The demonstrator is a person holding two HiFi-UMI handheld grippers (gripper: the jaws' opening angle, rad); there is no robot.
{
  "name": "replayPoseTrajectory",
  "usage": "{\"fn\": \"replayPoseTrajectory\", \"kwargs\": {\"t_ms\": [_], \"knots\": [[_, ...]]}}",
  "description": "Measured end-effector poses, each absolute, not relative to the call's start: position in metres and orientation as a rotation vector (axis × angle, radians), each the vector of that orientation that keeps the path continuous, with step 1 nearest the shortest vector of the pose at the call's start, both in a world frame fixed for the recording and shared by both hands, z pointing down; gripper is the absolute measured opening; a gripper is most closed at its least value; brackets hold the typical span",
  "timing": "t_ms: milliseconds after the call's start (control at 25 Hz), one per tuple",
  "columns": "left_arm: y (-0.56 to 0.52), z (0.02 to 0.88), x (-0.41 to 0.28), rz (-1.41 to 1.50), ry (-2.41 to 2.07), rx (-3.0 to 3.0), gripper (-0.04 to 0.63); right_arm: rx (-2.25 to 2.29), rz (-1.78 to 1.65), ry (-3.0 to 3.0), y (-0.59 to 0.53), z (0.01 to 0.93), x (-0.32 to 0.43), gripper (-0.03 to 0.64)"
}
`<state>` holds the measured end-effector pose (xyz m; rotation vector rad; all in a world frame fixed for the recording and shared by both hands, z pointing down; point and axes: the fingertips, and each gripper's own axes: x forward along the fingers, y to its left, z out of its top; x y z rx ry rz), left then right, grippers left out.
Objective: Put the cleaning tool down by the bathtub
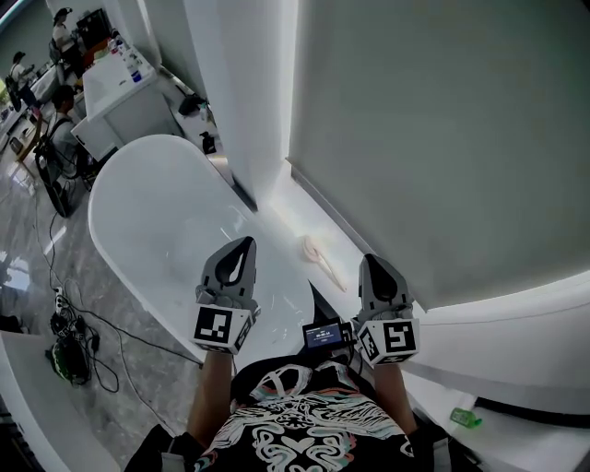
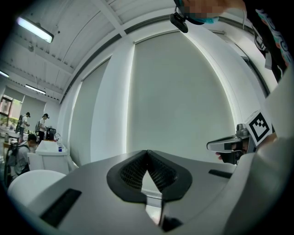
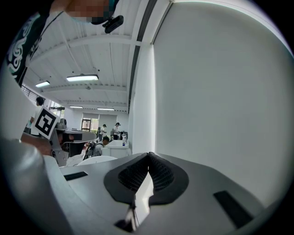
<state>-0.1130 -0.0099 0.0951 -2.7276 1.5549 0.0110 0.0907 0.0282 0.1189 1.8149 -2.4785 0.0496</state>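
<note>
The left tool [image 1: 245, 245] is pressing its two jaws together at the tips, with nothing between them. The right tool [image 1: 370, 263] is doing the same: tips meeting, holding nothing. The person is holding both side by side at waist level, pointing forward.

The cleaning tool [image 1: 318, 253], a pale pinkish piece with a long handle, is lying flat on the white ledge [image 1: 295, 207] running between the bathtub [image 1: 138, 198] and the grey wall [image 1: 442, 129]. It is lying ahead of the two tools and between them, nearer the right one, and touching neither.

Each tool is carrying a marker cube [image 1: 221, 327] printed with black-and-white square patterns. A small lit screen [image 1: 323, 335] is glowing between the two tools, its writing too small to read.

The oval white bathtub is stretching away under and beyond the left tool. A green bottle [image 1: 466, 418] is lying on the ledge, down at the right. Dark cables [image 1: 69, 350] are trailing over the floor left of the tub. Beyond the tub's far end a white cabinet [image 1: 120, 88] is standing, with people [image 1: 63, 28] working near it.
</note>
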Motion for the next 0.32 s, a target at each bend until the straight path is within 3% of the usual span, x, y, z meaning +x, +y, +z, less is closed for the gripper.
{"fn": "replayPoseTrajectory", "kwargs": {"t_ms": [320], "knots": [[-0.023, 0.115, -0.116, -0.058, 1.552, -2.752, 0.015, 1.804, 0.06, -2.475, 0.015, 0.132, 0.089, 0.028]]}}
